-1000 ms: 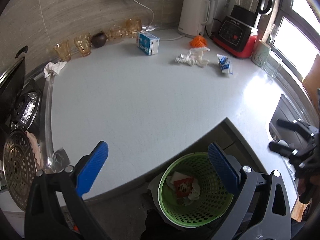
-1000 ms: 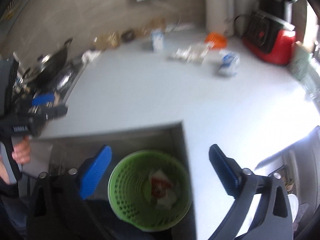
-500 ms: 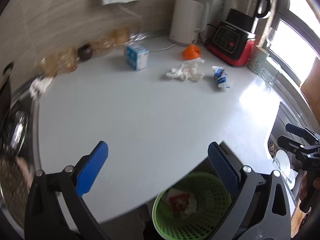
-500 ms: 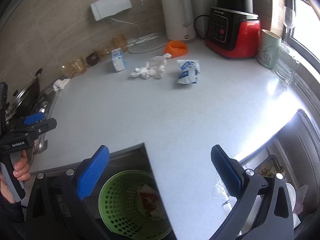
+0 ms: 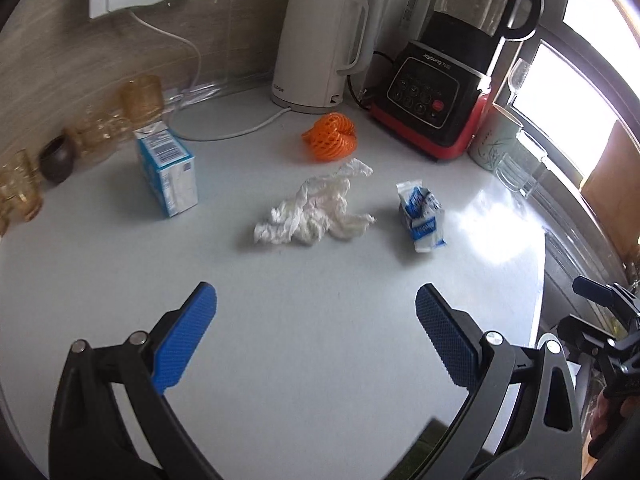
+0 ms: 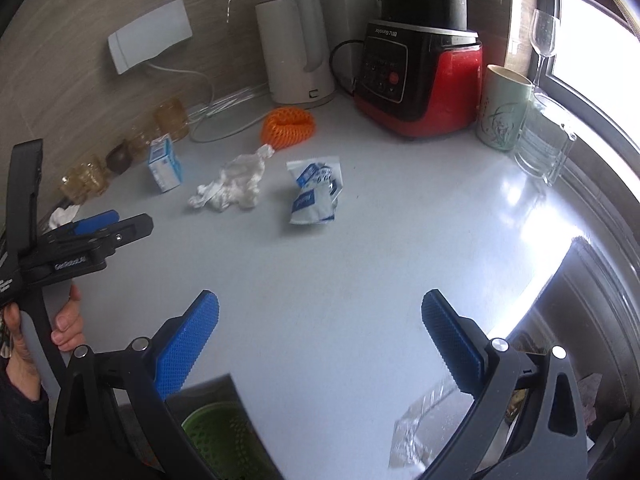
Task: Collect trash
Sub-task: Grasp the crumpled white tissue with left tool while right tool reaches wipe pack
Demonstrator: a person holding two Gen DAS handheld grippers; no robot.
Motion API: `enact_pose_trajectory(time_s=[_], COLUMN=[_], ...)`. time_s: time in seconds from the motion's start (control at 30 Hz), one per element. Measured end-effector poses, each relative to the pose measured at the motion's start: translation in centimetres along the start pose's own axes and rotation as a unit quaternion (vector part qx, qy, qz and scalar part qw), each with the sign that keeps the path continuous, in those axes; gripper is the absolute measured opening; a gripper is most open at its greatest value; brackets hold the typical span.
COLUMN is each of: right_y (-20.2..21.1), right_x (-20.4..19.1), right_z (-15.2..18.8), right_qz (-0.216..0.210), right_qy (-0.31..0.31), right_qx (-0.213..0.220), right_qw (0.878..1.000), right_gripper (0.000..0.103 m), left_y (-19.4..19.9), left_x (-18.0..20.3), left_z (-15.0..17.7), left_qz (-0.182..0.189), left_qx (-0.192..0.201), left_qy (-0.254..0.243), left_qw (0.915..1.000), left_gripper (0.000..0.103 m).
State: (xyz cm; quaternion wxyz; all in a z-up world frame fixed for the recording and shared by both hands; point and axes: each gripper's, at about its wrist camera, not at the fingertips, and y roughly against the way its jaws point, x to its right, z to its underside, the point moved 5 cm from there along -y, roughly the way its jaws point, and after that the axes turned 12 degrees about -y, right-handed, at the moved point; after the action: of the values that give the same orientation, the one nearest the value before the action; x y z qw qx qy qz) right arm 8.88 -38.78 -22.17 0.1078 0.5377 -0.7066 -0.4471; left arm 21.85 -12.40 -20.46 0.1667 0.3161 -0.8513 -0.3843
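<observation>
On the white counter lie a crumpled white tissue (image 5: 316,210) (image 6: 232,186), a squashed blue-and-white carton (image 5: 422,220) (image 6: 314,194), an orange foam net (image 5: 330,138) (image 6: 287,125) and an upright blue-and-white milk box (image 5: 168,172) (image 6: 164,164). My left gripper (image 5: 316,344) hangs open and empty over the counter, short of the tissue. My right gripper (image 6: 320,344) is open and empty too, nearer the front edge. A green mesh bin (image 6: 212,432) shows below the counter's edge, mostly hidden.
A white kettle (image 5: 320,44) and a red-and-black blender (image 5: 448,80) stand at the back wall. Amber glasses (image 5: 142,96) line the back left. A ceramic cup (image 6: 504,112) and a glass jug (image 6: 546,148) stand by the window. A clear plastic scrap (image 6: 420,428) lies at the front right.
Both grippers have risen from over the green bin and moved forward over the counter toward the trash. The bin has dropped almost out of view. Both stay open.
</observation>
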Motion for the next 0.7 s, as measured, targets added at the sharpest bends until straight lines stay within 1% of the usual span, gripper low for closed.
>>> enact_pose_trajectory(time_s=[0.1,0.2,0.37,0.53,0.63,0.7], right_y=[-2.0,-3.6,-5.6,-7.3,-8.1,-8.5], right_x=[0.0,-0.2,-0.3,-0.4,-0.1,0.2], right_z=[-1.4,-2.8,-4.7,-5.3,-5.4,-5.3], right_qz=[0.012,0.012,0.01,0.006,0.004,0.002], right_qy=[-0.001,-0.003,-0.01,-0.016,-0.025,-0.032], right_qx=[0.001,0.003,0.007,0.002,-0.007,-0.011], right_qw=[1.0,1.0,1.0,1.0,1.0,0.999], right_gripper=[0.101,0.101,0.101,0.101,0.101,0.101], left_y=[-2.6,-5.6,-9.4,-12.6,-14.0,-14.8], left_x=[-0.5,-0.6,-1.0,-1.2,-1.2,-1.2], left_z=[-1.5,-2.5,-3.5,-4.1,-4.3,-4.5], left_qz=[0.004,0.004,0.005,0.004,0.005,0.002], left_qx=[-0.002,-0.014,-0.032,-0.052,-0.064,-0.074], left_qy=[-0.016,-0.042,-0.056,-0.073,-0.077,-0.082], left_qw=[0.9999,0.999,0.9979,0.996,0.995,0.9939], left_gripper=[0.096,0.096,0.096,0.095,0.087,0.076])
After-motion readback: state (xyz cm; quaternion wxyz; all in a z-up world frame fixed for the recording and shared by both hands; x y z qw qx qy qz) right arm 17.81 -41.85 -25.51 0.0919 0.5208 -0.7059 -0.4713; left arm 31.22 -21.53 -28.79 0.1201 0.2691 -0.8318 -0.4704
